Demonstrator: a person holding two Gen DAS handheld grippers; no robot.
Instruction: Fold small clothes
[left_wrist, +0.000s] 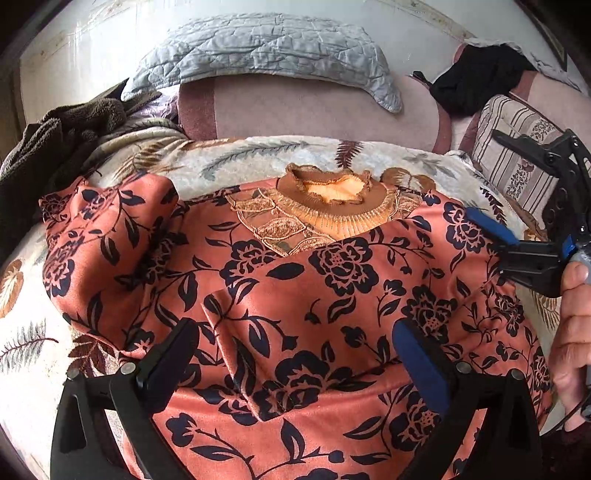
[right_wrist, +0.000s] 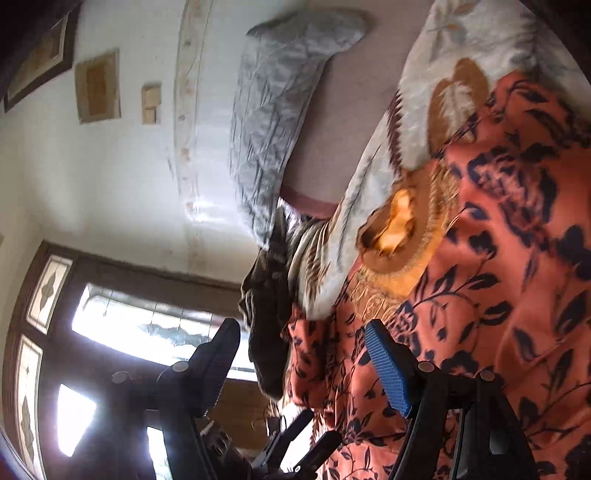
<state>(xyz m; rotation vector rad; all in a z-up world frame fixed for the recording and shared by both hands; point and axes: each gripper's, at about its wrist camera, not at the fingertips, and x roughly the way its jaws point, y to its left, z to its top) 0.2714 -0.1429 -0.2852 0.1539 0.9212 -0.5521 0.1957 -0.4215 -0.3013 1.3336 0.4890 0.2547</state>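
A rust-orange garment (left_wrist: 332, 295) with black floral print lies spread, brown collar (left_wrist: 332, 192) away, sleeve folded across.

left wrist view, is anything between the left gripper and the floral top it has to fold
Nothing visible. The left gripper hangs open right over the orange floral top, its fingers apart with only that fabric beneath them. The right gripper is off at the top's far edge, clear of the way.
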